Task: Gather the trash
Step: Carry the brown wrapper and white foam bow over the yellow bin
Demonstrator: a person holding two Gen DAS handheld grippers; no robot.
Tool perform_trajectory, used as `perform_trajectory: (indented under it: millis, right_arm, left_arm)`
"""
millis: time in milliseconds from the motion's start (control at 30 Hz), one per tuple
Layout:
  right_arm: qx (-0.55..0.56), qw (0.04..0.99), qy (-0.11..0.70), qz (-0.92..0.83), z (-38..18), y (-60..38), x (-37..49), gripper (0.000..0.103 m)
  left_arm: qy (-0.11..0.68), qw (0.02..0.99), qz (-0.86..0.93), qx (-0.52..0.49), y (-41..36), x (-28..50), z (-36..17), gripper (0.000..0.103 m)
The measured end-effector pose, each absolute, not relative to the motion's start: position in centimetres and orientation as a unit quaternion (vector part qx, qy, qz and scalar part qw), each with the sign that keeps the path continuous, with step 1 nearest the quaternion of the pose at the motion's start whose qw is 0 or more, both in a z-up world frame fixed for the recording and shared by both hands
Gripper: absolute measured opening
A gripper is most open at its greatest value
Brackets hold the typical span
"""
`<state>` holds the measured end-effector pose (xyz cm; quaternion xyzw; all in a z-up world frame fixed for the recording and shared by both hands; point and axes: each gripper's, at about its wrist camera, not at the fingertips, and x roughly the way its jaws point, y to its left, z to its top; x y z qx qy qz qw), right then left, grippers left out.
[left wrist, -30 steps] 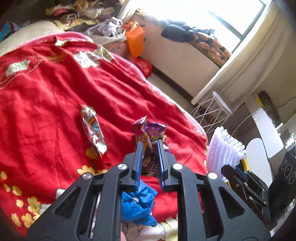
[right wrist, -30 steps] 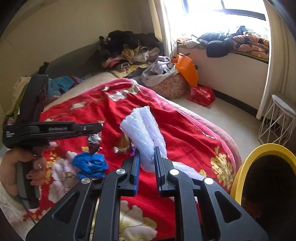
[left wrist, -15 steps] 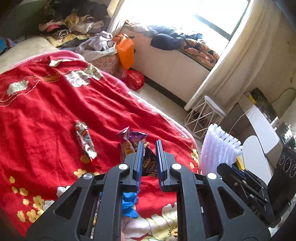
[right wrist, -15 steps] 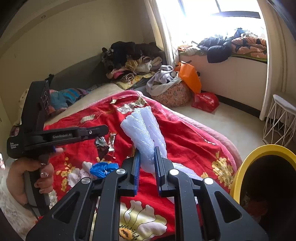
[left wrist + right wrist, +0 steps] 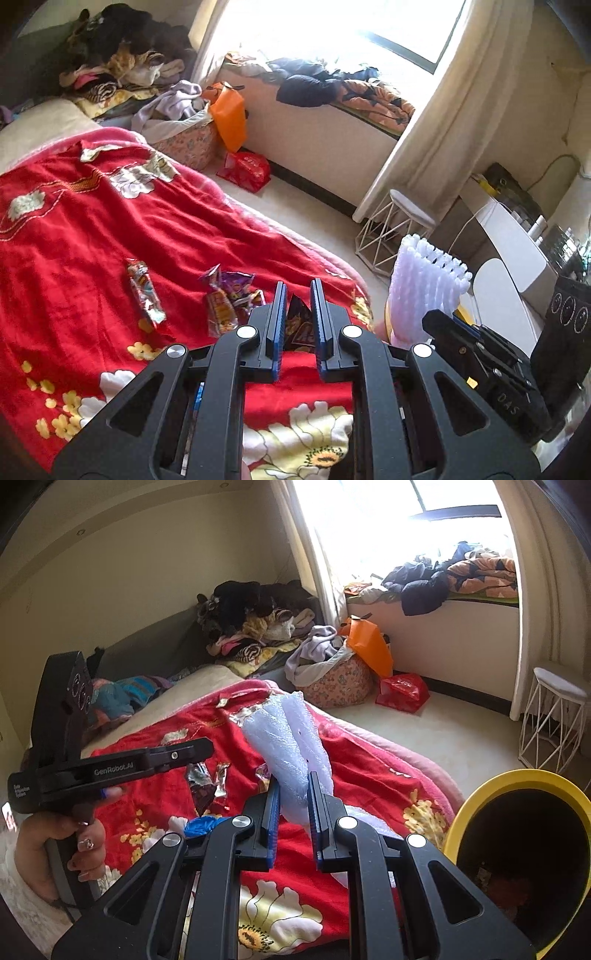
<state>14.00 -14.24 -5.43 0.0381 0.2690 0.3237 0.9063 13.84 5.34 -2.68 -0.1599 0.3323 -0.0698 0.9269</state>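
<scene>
Left wrist view: left gripper (image 5: 298,306) jaws clamped on a dark wrapper (image 5: 297,325), two wrappers (image 5: 231,302) left on bed (image 5: 74,221); right wrist view: right gripper (image 5: 292,794) jaws clamped on white foam sheet (image 5: 286,734) near yellow bin (image 5: 480,794), nothing dropped yet.

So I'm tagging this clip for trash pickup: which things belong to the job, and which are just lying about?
Job:
- white foam sheet, clamped in the right gripper
- dark wrapper between the left gripper fingers
- snack wrappers and blue scrap on the red blanket
- yellow bin

Lying about:
- clothes pile
- orange bag
- wire stool
</scene>
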Motion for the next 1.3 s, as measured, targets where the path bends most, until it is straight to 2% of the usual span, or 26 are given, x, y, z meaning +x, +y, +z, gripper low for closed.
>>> perform_trajectory:
  millis: [633, 1300]
  right_arm:
    - [0.103, 0.929, 0.249, 0.252, -4.2, -22.1, 14.5, 0.014]
    - [0.166, 0.942, 0.24, 0.168, -4.9, -29.7, 15.5, 0.014]
  left_arm:
    - [0.321, 0.933, -0.115, -0.118, -0.3, 13.5, -1.2, 0.009]
    - [0.33, 0.926, -0.169, -0.071, -7.5, 14.2, -2.0, 0.009]
